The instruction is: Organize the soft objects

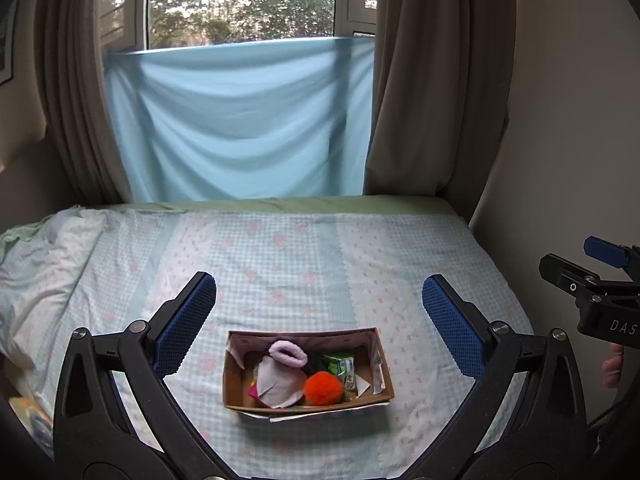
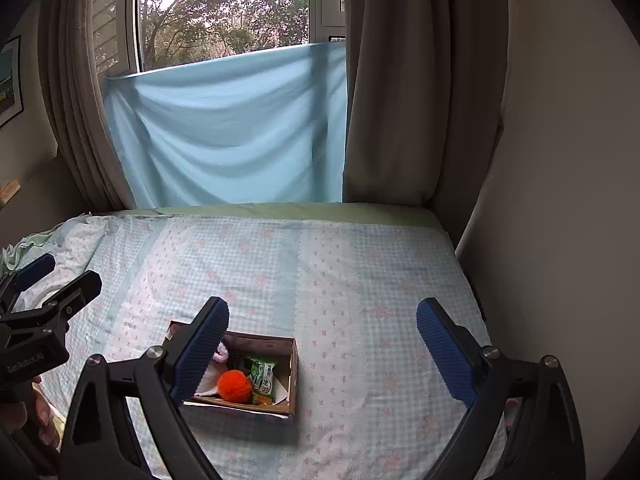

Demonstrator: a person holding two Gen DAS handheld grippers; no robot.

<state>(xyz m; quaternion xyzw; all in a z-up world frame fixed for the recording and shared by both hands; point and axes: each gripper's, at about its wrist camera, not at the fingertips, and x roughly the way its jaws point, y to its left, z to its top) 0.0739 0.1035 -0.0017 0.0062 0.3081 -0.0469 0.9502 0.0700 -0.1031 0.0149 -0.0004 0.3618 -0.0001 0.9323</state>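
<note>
A cardboard box was seen resting on the bed, on its checked cover, toward the near edge. Inside it were noted an orange pompom, a pale pink scrunchie on the far side, a folded pinkish cloth on the left, and a green packet on the right. The pompom was lying against the cloth and just beside the packet.

The left hand-held gripper was held above the near side of the bed, its blue fingers spread wide apart, nothing between them; the box was framed in the gap. The right hand-held gripper was likewise spread wide and empty, to the right of the box. Its left finger hid the box's left part.

Behind the bed, a light blue sheet was hung across the window, between brown curtains.
</note>
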